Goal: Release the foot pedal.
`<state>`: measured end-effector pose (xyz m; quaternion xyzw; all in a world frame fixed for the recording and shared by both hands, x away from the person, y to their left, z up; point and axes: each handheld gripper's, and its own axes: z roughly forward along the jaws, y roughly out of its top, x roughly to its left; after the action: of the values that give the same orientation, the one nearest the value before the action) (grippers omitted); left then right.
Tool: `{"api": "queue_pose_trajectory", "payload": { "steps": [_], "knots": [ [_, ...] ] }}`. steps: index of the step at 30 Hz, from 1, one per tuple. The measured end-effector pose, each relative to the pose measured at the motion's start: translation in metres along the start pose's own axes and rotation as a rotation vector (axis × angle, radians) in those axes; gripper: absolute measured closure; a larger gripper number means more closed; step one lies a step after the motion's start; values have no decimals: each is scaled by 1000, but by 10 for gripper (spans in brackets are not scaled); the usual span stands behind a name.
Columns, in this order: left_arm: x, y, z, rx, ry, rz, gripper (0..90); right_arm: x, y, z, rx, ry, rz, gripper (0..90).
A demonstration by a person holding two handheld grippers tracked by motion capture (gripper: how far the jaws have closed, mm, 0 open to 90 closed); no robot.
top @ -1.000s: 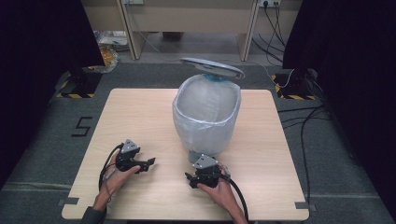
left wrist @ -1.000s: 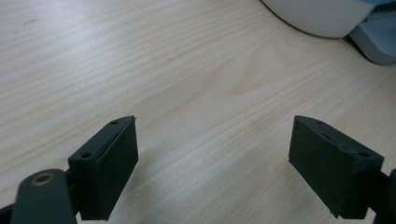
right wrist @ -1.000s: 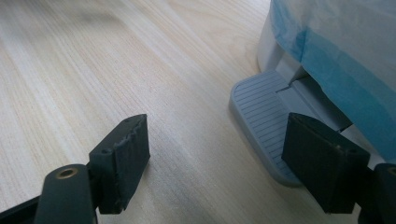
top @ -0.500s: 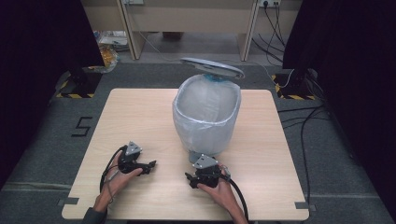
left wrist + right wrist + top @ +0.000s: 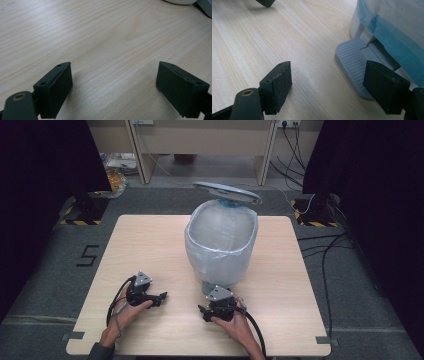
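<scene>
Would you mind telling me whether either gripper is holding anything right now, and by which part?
Nothing is held. The left gripper and the right gripper both have open jaws with bare table between them.

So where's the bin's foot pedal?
In the right gripper view the grey pedal sticks out at the foot of the bin, on the table, just ahead of the right gripper.
</scene>
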<state>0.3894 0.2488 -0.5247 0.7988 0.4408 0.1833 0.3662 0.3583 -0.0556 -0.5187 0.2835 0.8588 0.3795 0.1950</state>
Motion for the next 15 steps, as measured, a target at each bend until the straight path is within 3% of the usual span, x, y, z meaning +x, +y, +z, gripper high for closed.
{"api": "queue_pose_trajectory", "payload": {
  "steps": [15],
  "knots": [
    [0,0,0,-1,-1,-1,129,-3,0,-1,-13,24,21,228]
  ]
}}
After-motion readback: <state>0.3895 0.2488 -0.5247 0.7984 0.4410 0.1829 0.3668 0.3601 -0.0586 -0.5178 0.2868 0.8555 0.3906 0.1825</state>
